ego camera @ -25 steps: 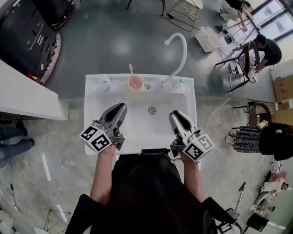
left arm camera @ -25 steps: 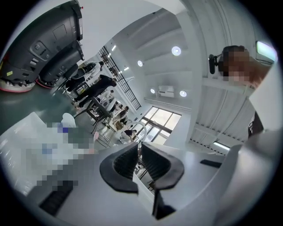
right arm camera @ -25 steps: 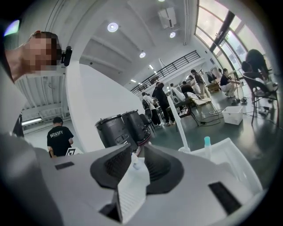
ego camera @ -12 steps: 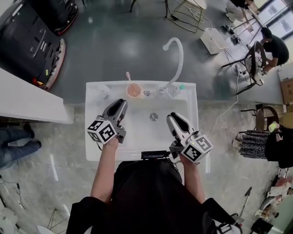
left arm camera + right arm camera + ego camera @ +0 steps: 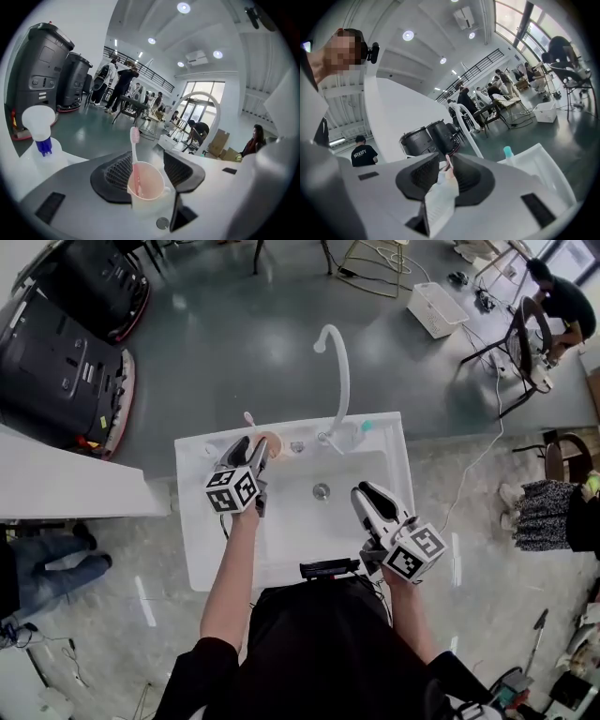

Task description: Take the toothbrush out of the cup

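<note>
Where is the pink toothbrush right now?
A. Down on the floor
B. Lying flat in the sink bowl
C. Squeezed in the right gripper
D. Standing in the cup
D: the toothbrush stands in the cup with its bristles pointing up, and the cup sits on the back rim of the sink.

Right gripper (image 5: pixel 446 165), fingers apart, frames the far-off cup (image 5: pixel 449 177) and toothbrush (image 5: pixel 448 162) beside a white faucet (image 5: pixel 467 134).
</note>
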